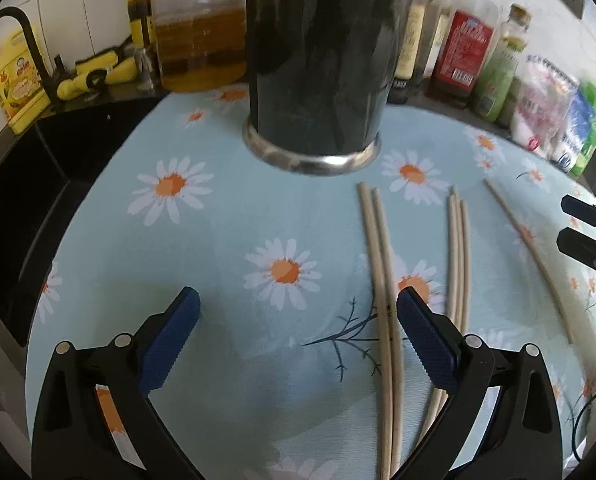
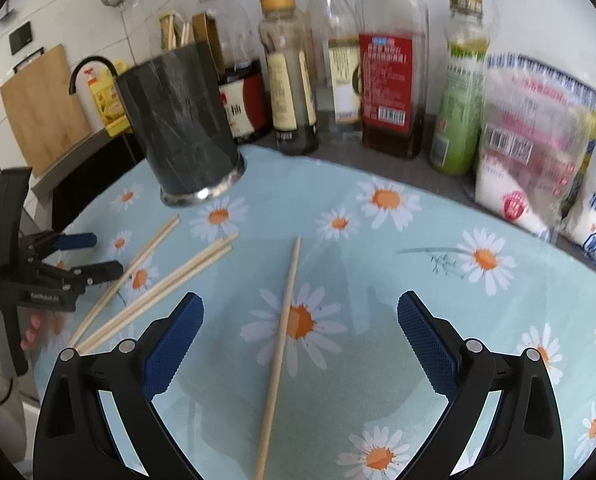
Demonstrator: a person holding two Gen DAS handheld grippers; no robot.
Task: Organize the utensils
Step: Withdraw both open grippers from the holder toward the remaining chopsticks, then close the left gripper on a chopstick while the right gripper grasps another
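Your left tongs (image 1: 298, 336) hang wide open and empty over the daisy-print bench (image 1: 218, 240), with a pair of chopsticks (image 1: 381, 280) just inside the right pad and a bundle of three (image 1: 457, 256) just beyond it. Your right tongs (image 2: 298, 336) are also spread wide, gripping nothing, and straddle a single chopstick (image 2: 284, 328) lying flat on the cloth. The dark utensil holder (image 2: 178, 128) stands upright at the far left, sticks already poking from its top, bottles (image 2: 389, 60) lined up behind it.
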